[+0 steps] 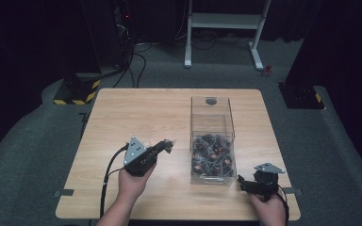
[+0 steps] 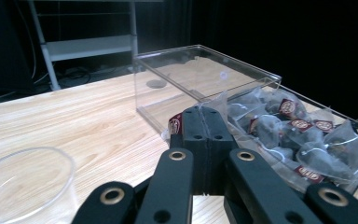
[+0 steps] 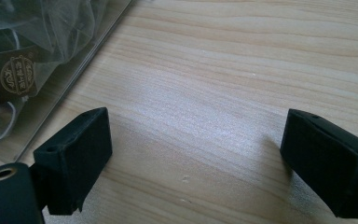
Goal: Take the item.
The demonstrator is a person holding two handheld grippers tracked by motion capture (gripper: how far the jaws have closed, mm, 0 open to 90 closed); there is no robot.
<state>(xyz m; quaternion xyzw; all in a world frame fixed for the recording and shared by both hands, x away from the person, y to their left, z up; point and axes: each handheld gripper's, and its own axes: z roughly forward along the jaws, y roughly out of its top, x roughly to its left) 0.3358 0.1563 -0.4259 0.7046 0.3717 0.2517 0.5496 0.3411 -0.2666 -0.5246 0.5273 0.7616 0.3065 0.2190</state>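
Two hand-held grippers work over a light wooden worktop beside a clear plastic box half filled with pyramid tea bags. At about eight o'clock from the box, the left hand-held gripper has its jaws pressed together on a single tea bag, whose mesh and red paper tag show at either side of the pads in the left gripper view; the bag hangs just outside the box's left wall, above the worktop. A clear plastic cup stands near that gripper, at seven o'clock in its own camera's picture. At five o'clock from the box, close to the worktop's near right corner, the right hand-held gripper rests low with its jaws spread wide and nothing between them, bare wood showing in the gap. Its camera catches the box's corner at ten o'clock, with a gold-printed tag visible through the wall. Each gripper carries a grey three-cornered plate on top.
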